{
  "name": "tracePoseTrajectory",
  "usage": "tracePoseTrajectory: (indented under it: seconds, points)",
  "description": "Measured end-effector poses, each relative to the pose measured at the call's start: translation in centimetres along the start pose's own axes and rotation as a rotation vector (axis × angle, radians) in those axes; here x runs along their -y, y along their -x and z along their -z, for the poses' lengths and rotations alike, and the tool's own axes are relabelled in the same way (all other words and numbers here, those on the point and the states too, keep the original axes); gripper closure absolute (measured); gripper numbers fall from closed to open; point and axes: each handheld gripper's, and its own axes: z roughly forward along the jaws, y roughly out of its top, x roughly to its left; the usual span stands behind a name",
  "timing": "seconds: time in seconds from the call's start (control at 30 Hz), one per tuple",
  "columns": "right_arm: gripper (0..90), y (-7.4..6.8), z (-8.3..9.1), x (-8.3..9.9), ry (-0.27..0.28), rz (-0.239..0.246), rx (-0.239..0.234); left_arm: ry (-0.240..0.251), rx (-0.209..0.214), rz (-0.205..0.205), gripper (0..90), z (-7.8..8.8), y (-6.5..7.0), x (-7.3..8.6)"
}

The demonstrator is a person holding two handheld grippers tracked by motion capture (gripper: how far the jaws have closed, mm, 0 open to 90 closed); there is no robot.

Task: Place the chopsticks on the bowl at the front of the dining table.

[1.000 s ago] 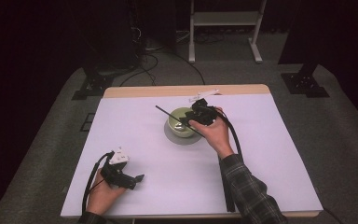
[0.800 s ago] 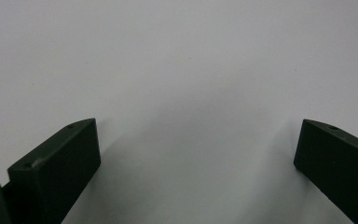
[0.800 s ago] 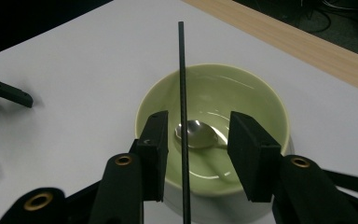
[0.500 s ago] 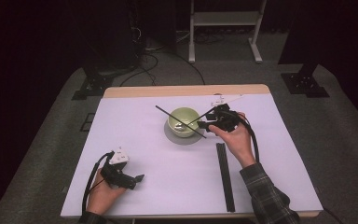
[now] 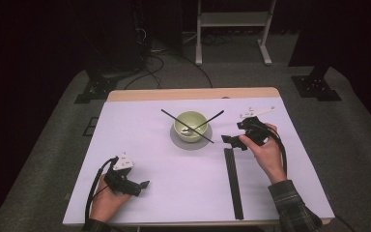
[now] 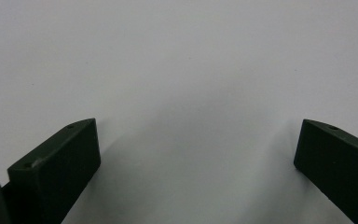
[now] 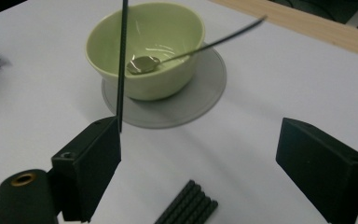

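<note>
High view: bowl [image 5: 190,125] left of gaping right claw [image 5: 233,141].

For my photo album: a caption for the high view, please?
Spoon and chopstick rest in green bowl; open right gripper beside it.

We see a glossy, smooth green bowl [image 7: 144,46] that looks ceramic, on a matt grey saucer [image 7: 200,100]. The spoon [image 7: 142,64] inside looks like shiny metal. The white table cover [image 5: 174,183] looks matt and smooth, with a wooden edge [image 5: 193,93] behind it.
</note>
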Motion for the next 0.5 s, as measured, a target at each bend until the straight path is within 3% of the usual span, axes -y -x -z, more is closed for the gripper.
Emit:
tracePoseTrajectory:
  seconds: [0.4, 0.5]
  points:
    - [15.2, 1.8, 1.5, 4.3, -0.043, -0.028, 0.094, 0.003, 0.000, 0.000, 0.0, 0.0, 0.0, 0.0]
    - [20.6, 2.2, 1.8, 5.1, -0.052, -0.044, 0.106, 0.003, -0.001, 0.000, 0.0, 0.0, 0.0, 0.0]
